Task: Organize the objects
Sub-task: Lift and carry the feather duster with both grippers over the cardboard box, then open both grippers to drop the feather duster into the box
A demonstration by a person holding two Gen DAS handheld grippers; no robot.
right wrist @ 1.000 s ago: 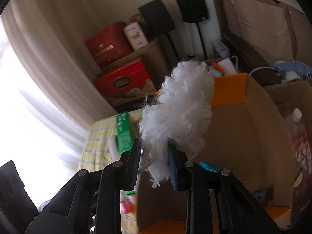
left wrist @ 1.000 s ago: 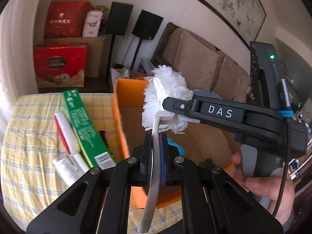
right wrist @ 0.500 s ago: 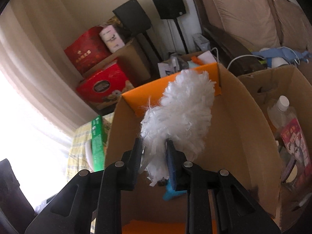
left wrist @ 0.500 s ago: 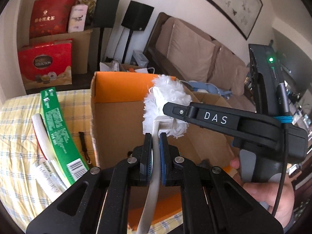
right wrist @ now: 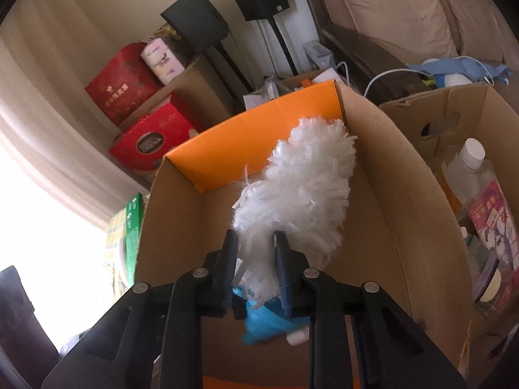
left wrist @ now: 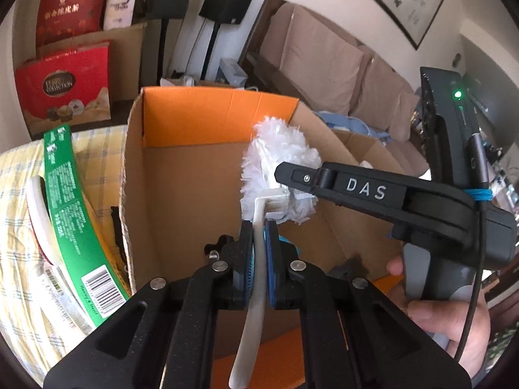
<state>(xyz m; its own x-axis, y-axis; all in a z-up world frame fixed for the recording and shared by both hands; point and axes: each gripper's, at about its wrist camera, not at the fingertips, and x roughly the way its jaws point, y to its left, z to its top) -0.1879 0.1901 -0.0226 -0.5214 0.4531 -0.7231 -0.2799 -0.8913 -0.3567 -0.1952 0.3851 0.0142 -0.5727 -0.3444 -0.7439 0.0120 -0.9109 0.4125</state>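
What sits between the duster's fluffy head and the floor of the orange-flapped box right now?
In the right wrist view, a blue item lies on the box floor under the duster head; nothing else shows between.

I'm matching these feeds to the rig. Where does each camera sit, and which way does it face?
Left wrist: on the left claw, facing the cardboard box; shows its fingers clamping the duster's handle, plus the right claw and hand.
Right wrist: on the right claw, looking into the box; its fingers pinch the duster fluff.
Shared: duster, box, speakers, sofa.
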